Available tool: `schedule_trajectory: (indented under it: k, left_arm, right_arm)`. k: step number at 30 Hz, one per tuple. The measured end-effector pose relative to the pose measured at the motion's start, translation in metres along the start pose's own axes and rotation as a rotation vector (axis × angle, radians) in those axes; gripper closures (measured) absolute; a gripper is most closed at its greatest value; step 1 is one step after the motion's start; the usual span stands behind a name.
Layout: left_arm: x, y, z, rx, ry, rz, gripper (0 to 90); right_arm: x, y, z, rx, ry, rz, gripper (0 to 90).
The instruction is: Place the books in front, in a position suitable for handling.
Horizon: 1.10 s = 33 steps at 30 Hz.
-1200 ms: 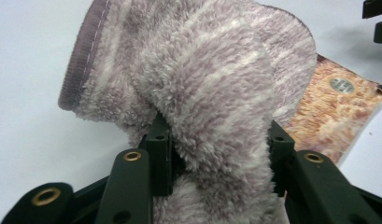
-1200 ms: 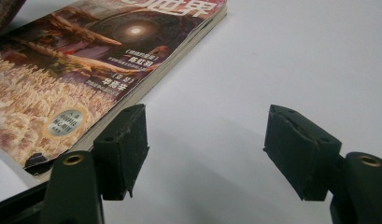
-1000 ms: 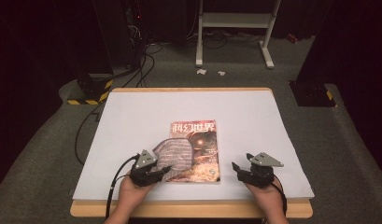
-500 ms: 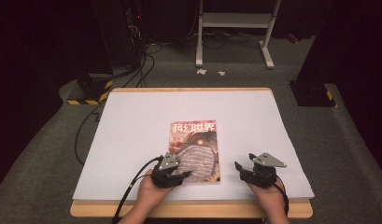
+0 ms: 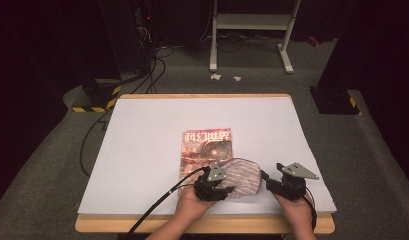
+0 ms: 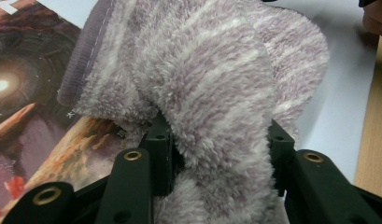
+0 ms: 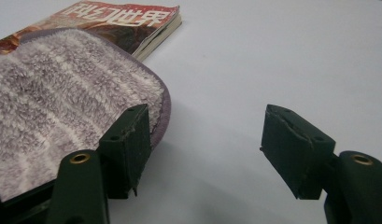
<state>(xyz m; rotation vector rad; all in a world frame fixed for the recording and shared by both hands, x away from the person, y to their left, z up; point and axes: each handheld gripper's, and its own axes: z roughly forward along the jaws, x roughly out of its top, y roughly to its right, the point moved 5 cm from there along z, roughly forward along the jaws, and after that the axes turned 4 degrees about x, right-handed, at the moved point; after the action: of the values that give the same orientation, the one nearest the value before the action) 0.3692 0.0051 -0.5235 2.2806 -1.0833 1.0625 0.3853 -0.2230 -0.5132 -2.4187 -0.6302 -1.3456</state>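
A fluffy lilac-and-white striped cloth (image 5: 243, 176) lies over the lower right corner of a magazine (image 5: 206, 146) with a reddish cover. Part of the cloth rests on the white table cover (image 5: 142, 145) beside it. My left gripper (image 5: 223, 189) is shut on the cloth's near edge, and the left gripper view has a bunched fold of the cloth (image 6: 212, 84) pinched between the jaws (image 6: 216, 144) above the magazine (image 6: 25, 93). My right gripper (image 5: 268, 181) stands open just right of the cloth. In the right gripper view its left jaw sits against the cloth's hemmed edge (image 7: 62, 102), with bare table between the jaws (image 7: 205, 140) and the magazine (image 7: 132, 18) beyond.
The table's wooden front edge (image 5: 202, 224) runs just below both hands. Cables (image 5: 157, 200) trail from the left gripper over the front edge. On the dark floor behind the table stand a white frame (image 5: 252, 35) and black equipment (image 5: 122, 45).
My left gripper has moved right across the magazine's lower part, dragging the cloth with it toward the right gripper. The right gripper has stayed in place.
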Motion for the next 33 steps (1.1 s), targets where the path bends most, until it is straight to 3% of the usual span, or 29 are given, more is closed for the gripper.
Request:
schedule_trajectory:
  k: [4,11,13,16,19,23,33]
  left_arm:
    - [-0.009,-0.022,-0.014,0.029,-0.011,-0.041,57.2]
    - [-0.047,-0.082,-0.062,0.172,-0.022,-0.131,57.4]
    - [-0.055,-0.091,-0.074,0.196,-0.023,-0.156,57.4]
    - [-0.062,-0.096,-0.081,0.211,-0.024,-0.168,57.5]
    - [-0.062,-0.093,-0.079,0.218,-0.018,-0.164,57.6]
    - [-0.054,-0.079,-0.067,0.198,-0.012,-0.141,57.7]
    - [-0.012,-0.014,-0.013,0.051,-0.017,-0.018,57.7]
  right_arm:
    - [-0.001,-0.002,0.001,0.004,-0.008,-0.010,32.8]
    - [-0.001,-0.003,0.001,0.003,-0.009,-0.009,32.9]
    - [-0.001,-0.003,0.001,0.001,-0.011,-0.009,32.9]
    - [-0.001,-0.003,0.001,-0.002,-0.010,-0.008,32.9]
    - [-0.001,-0.003,0.001,0.007,-0.010,0.006,33.6]
    - [0.000,-0.004,0.000,0.015,0.002,0.034,33.4]
    - [-0.002,0.000,-0.002,0.009,0.000,0.042,33.3]
